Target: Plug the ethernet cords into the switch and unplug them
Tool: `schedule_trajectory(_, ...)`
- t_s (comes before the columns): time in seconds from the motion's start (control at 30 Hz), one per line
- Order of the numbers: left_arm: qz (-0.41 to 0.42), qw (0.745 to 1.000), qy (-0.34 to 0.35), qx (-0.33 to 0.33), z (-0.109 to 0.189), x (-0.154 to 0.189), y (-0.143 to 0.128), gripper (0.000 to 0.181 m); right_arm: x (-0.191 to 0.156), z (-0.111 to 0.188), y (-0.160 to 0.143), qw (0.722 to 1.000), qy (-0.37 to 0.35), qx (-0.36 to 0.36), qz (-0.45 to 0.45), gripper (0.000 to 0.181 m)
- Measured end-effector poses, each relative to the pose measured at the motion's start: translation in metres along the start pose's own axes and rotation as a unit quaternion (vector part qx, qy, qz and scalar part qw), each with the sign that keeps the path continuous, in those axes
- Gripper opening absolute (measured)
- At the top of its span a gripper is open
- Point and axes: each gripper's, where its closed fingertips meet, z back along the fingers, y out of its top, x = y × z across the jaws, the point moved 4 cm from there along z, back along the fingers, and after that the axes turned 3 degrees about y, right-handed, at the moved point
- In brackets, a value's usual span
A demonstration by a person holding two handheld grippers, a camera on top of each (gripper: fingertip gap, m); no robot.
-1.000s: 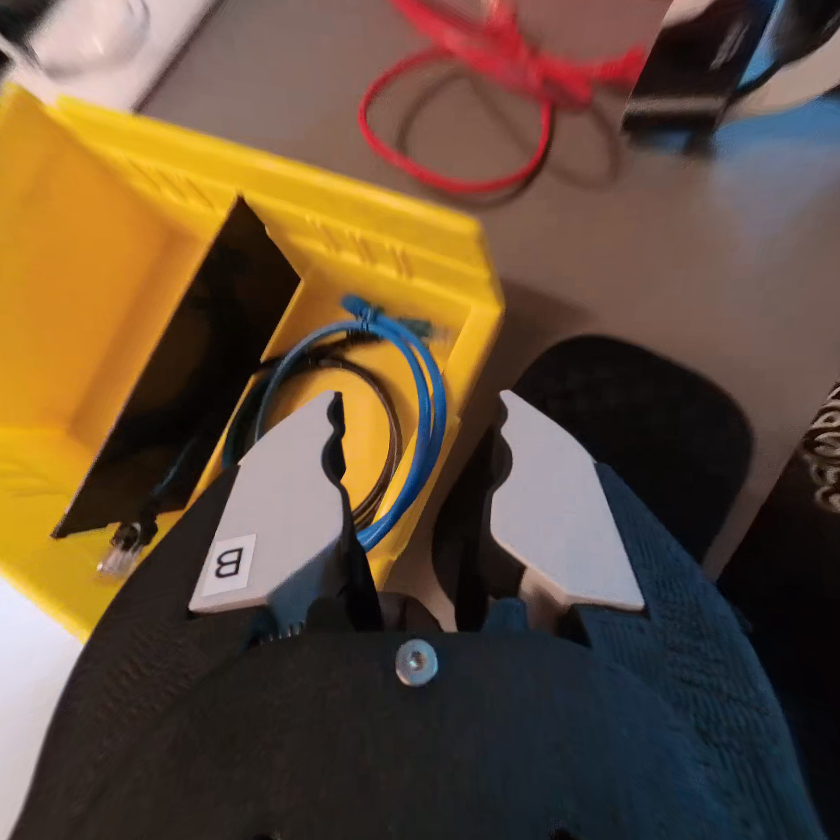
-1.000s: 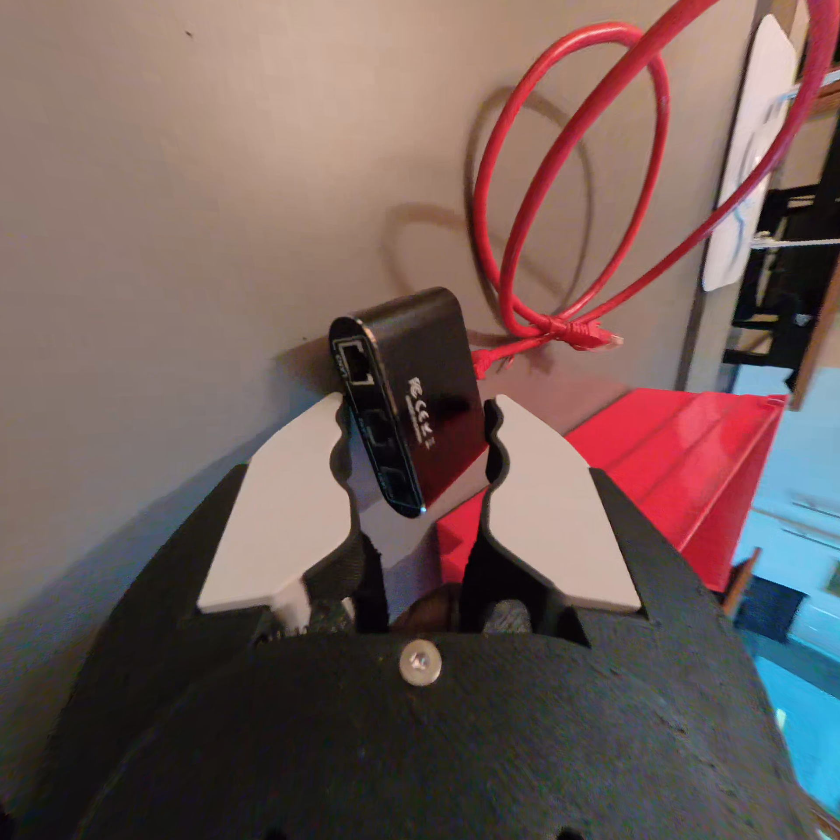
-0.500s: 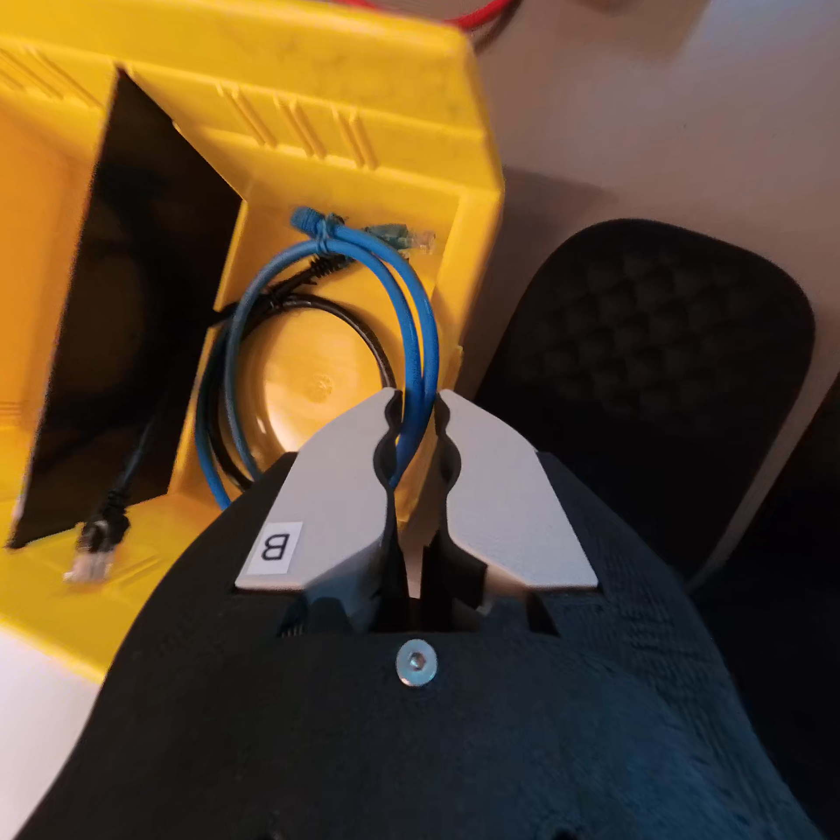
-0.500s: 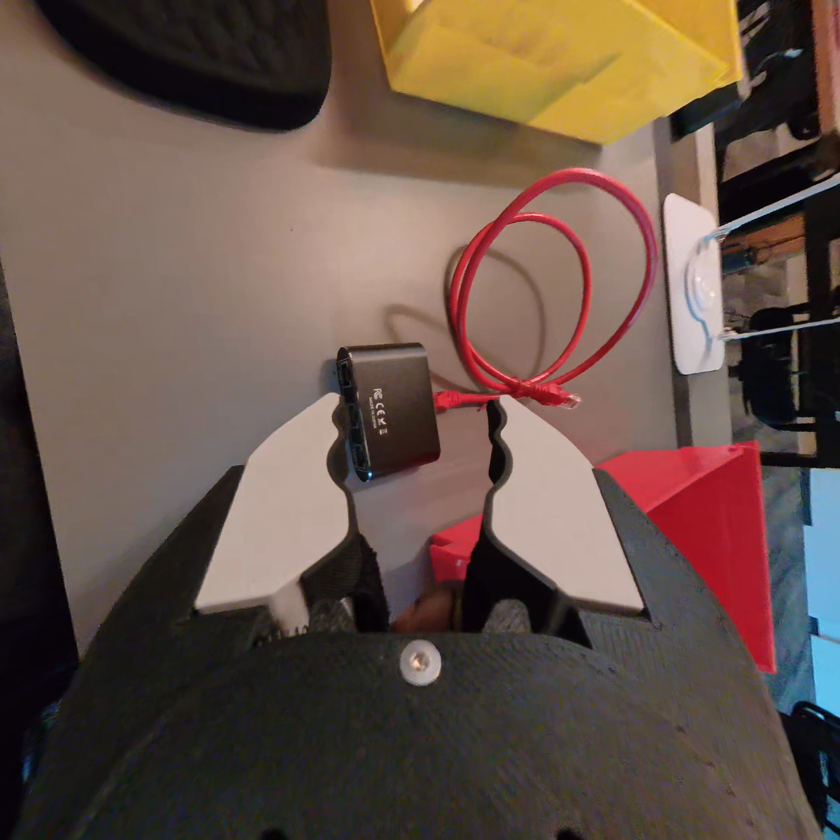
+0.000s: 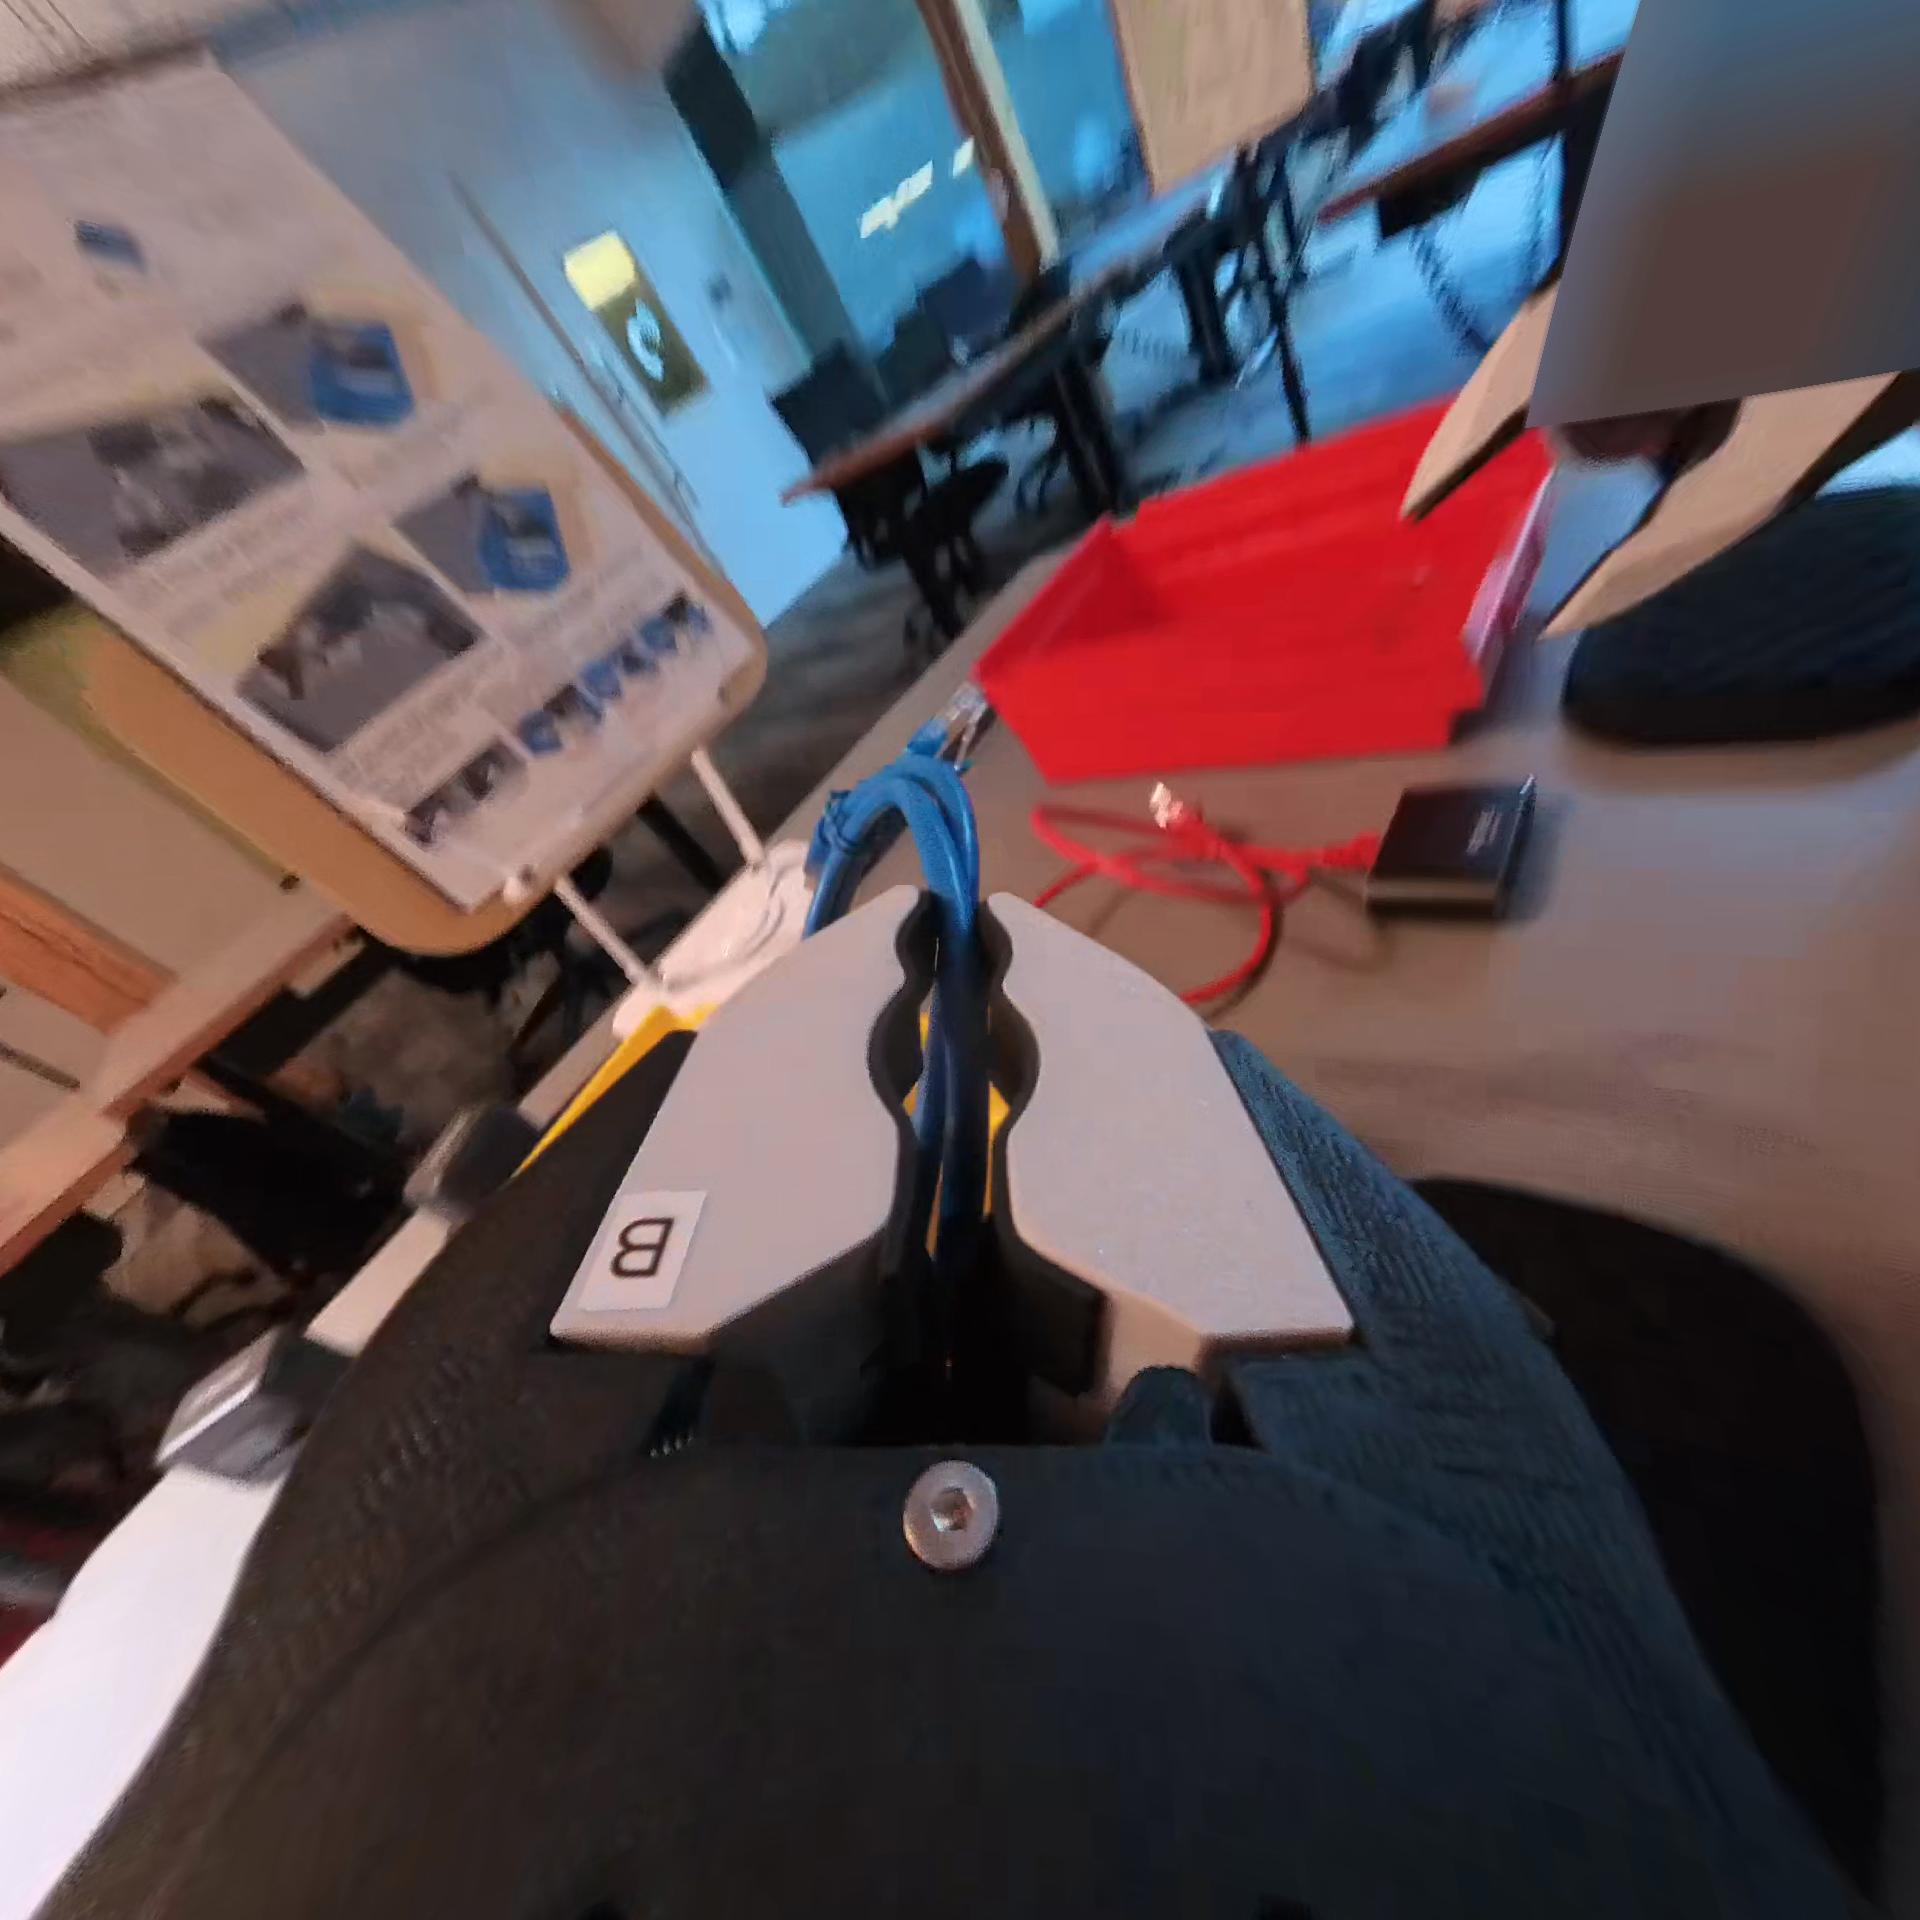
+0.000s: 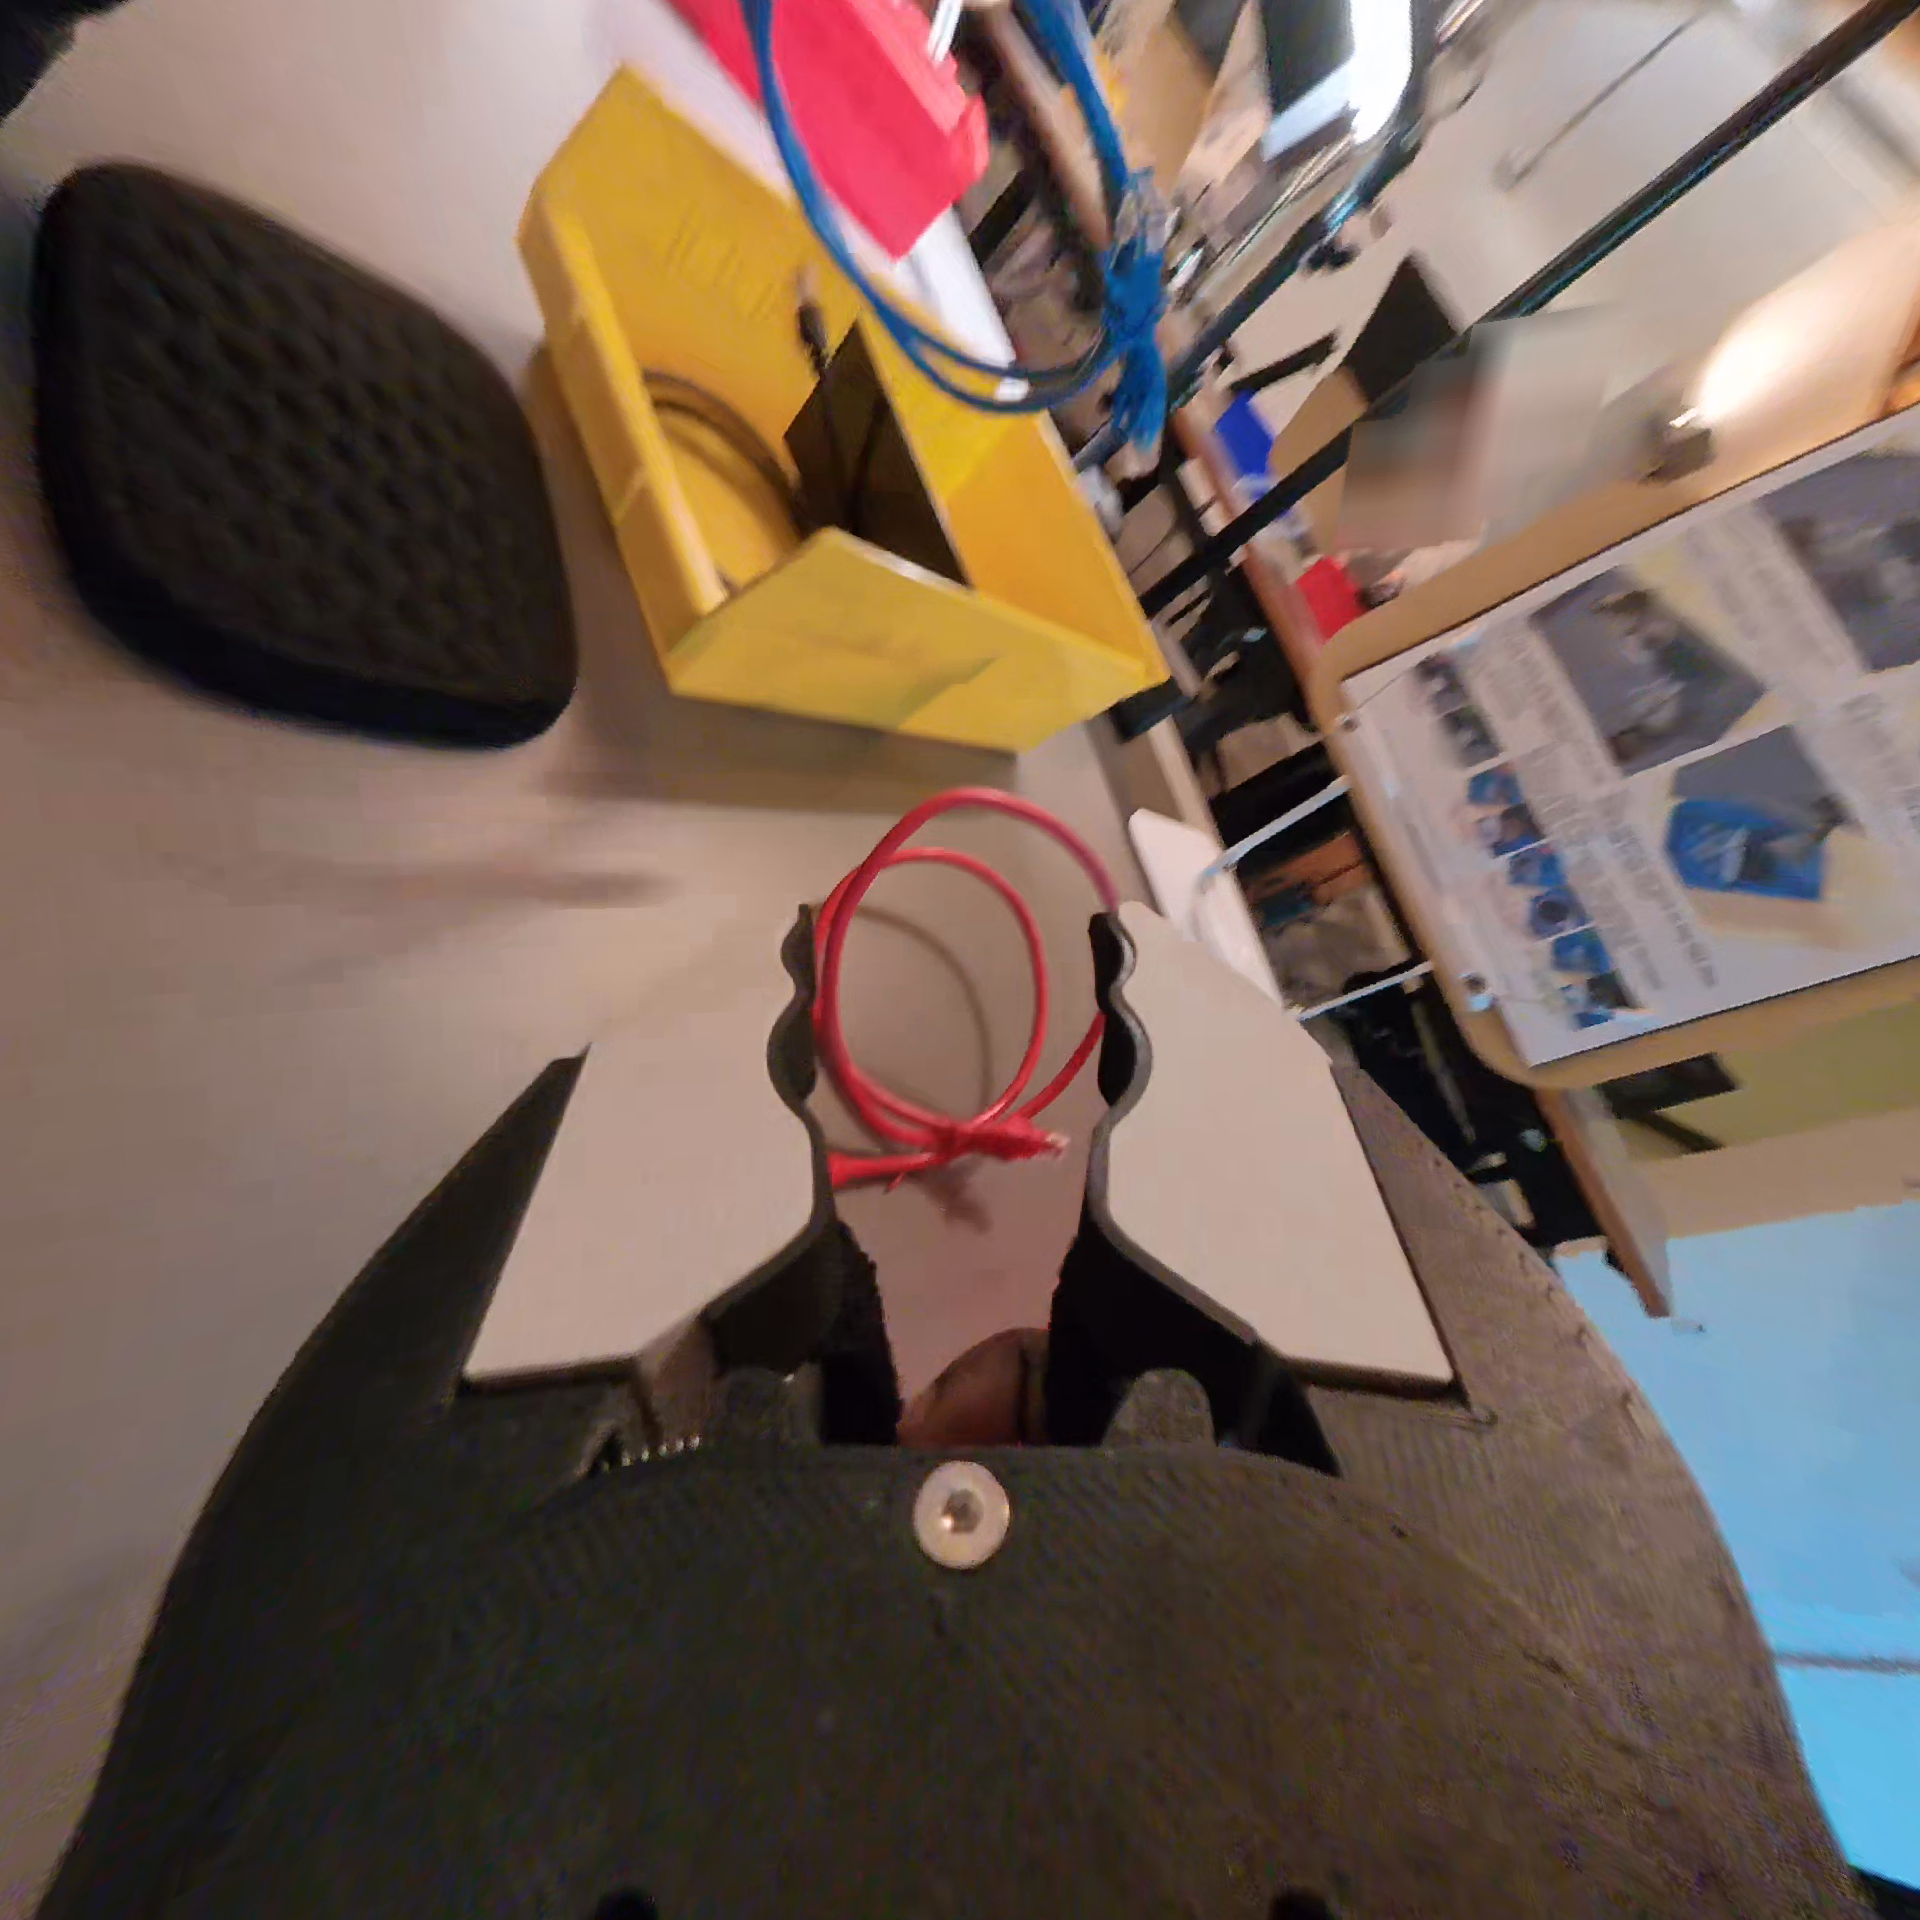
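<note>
My left gripper [image 5: 956, 902] is shut on a coiled blue ethernet cord [image 5: 940, 821] and holds it up in the air; the coil also hangs at the top of the right wrist view [image 6: 935, 343]. The black switch [image 5: 1449, 847] lies on the grey table [image 5: 1662, 987] with a red cord [image 5: 1195, 862] coiled beside it. My right gripper [image 6: 956, 923] is open and empty above the red cord [image 6: 883, 1081]. It also shows at the top right of the left wrist view [image 5: 1481, 571]. The switch does not show in the right wrist view.
A yellow bin [image 6: 883, 665] holds a black cord [image 6: 717, 436]. A black padded case [image 6: 291, 457] lies beside it. A red bin [image 5: 1247, 613] stands behind the switch. A poster board [image 6: 1662, 748] stands past the table edge, with a white base [image 6: 1195, 894] near it. To reach the black switch [image 5: 1449, 847] in a straight line is about 12 cm for my right fingers, about 30 cm for my left.
My left gripper closed on the blue cord in the yellow bin and lifted it out, swinging toward the switch. My right gripper swung away from the switch to over the red coil.
</note>
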Motion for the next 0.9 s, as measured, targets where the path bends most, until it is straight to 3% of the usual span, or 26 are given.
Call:
schedule_trajectory(0.13,-0.005,0.996,-0.059,0.072,0.001,0.025,0.031,0.007,0.006,0.006,0.021,0.995,-0.056,0.086,0.004,0.05)
schedule_trajectory(0.3,-0.062,0.986,-0.128,0.083,-0.015,0.07,0.052,0.007,0.003,0.019,0.043,0.979,-0.119,0.149,0.067,0.045)
schedule_trajectory(0.53,-0.113,0.97,-0.209,0.044,-0.035,0.118,0.054,0.008,-0.014,0.009,0.047,0.984,-0.086,0.137,0.071,0.035)
schedule_trajectory(0.63,-0.115,0.969,-0.216,0.043,-0.036,0.122,0.054,0.007,-0.017,0.004,0.045,0.987,-0.082,0.115,0.081,0.032)
schedule_trajectory(0.77,-0.112,0.97,-0.213,0.04,-0.035,0.121,0.054,0.007,-0.018,0.002,0.043,0.988,-0.084,0.1,0.08,0.015)
schedule_trajectory(0.9,-0.115,0.971,-0.206,0.045,-0.034,0.121,0.055,0.01,-0.015,0.005,0.045,0.987,-0.098,0.098,0.079,0.014)
